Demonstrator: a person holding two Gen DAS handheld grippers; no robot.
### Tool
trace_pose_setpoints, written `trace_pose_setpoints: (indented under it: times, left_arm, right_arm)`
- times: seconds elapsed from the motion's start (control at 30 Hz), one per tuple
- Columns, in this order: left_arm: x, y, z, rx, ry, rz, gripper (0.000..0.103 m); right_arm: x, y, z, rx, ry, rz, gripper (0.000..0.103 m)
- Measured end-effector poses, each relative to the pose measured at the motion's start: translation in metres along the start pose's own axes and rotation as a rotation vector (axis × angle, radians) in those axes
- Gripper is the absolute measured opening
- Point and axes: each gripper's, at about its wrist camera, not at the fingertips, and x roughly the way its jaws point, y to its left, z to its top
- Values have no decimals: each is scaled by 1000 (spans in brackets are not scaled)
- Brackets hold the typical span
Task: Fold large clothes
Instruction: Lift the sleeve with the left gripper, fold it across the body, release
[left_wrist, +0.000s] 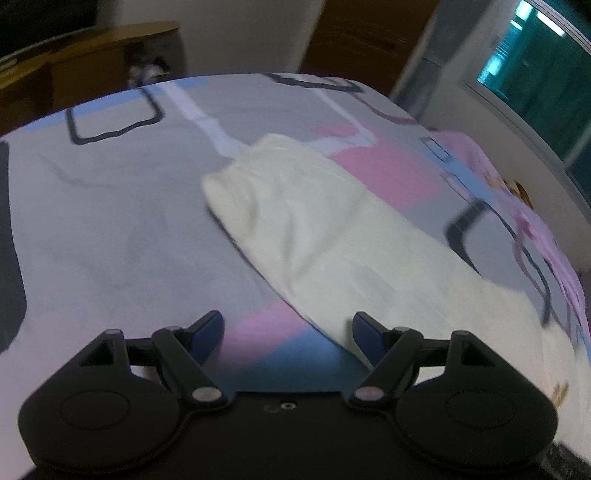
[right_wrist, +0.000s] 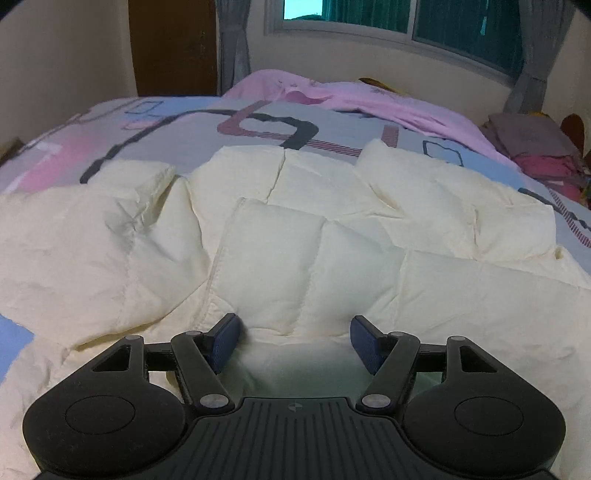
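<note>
Both tongs stand released, gripping nothing: the left tongs hang over bare bedspread beside the sleeve, the right tongs over the body of the cream puffer jacket, spread across the bed's middle. Pinch the sleeve's cuff cleanly, through both layers, then carry it inward over the body.

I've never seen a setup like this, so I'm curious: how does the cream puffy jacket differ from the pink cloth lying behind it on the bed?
The cream jacket is thick and quilted; the pink cloth looks thin and flat. The jacket lies near the open right gripper; the pink cloth sits far back by the window. Both rest crumpled on the patterned bedspread.
</note>
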Motion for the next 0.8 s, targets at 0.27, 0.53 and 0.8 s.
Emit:
trace_pose_setpoints:
  times: [0.27, 0.53, 0.8]
  left_arm:
    - [30, 13, 23, -61, -71, -15, 60]
    - [31, 11, 24, -78, -88, -63, 9]
    - [-11, -19, 25, 26, -171, -117, 7]
  right_arm:
    - [5, 3, -1, 15, -5, -17, 71]
    - [6, 3, 1, 23, 2, -20, 71]
    - [4, 2, 6, 13, 10, -12, 71]
